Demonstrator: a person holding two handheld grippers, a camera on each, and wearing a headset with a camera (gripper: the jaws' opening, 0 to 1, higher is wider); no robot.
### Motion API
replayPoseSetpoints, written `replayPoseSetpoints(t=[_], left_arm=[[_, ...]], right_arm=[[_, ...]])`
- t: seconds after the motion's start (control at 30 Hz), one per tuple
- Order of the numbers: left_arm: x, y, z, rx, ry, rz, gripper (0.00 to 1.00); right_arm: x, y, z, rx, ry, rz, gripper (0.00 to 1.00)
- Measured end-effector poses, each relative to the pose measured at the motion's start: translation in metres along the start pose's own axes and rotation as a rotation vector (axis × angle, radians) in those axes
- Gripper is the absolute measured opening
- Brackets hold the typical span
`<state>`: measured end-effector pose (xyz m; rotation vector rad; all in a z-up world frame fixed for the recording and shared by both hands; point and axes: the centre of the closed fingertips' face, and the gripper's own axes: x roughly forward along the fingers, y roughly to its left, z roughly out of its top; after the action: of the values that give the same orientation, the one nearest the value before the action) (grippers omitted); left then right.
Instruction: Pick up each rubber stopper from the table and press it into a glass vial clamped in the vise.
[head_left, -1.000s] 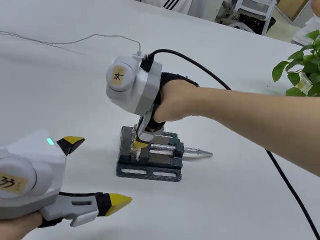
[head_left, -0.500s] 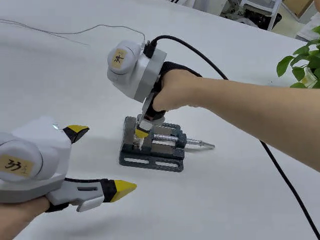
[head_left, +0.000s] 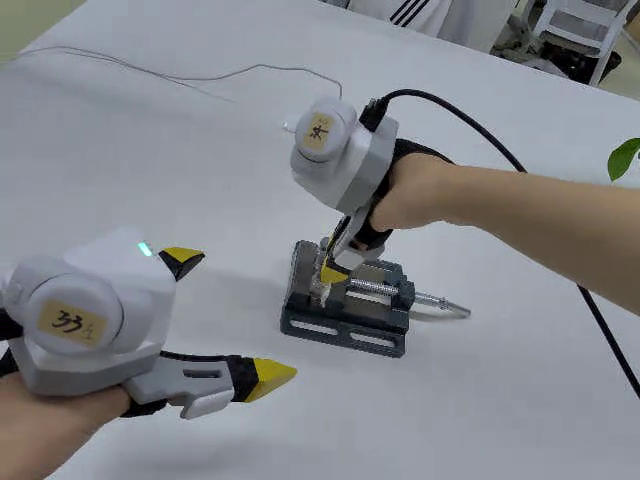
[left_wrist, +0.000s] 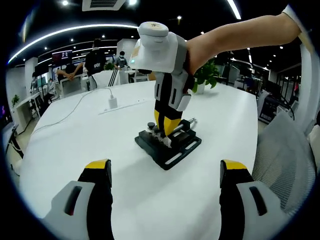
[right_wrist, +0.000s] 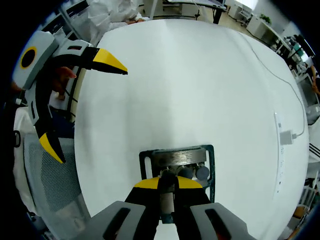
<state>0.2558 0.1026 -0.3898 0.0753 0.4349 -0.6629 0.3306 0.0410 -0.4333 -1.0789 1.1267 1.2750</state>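
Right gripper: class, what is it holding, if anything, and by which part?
Seemingly a rubber stopper, pinched by its sides between the jaws, above the vise.

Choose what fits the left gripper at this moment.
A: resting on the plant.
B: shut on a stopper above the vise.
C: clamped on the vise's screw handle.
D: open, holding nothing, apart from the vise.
D: the left gripper has its two yellow-tipped jaws wide apart with nothing between them, short of the vise, where the right gripper is closed on a small dark piece.
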Motion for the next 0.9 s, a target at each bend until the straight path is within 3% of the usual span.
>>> replayPoseSetpoints(t=[0.27,0.63,0.9], left_arm=[[0.0001,-0.0030,-0.0003,-0.007,-0.007,0.005,0.88],[0.0002,-0.0039,-0.0025,-0.014,-0.004,0.001,0.88],[-0.0013,-0.0038,-0.0045,-0.022,-0.005,0.002,0.88]], right_arm=[[-0.0002,-0.0003,-0.0010,-0.042,-0.040,0.010,0.05],[0.0008,-0.0024,-0.0001,-0.120,-0.038,-0.010,0.07],[-0.0002,0.0018,-0.0003,-0.114,-0.046,-0.001,0.12]])
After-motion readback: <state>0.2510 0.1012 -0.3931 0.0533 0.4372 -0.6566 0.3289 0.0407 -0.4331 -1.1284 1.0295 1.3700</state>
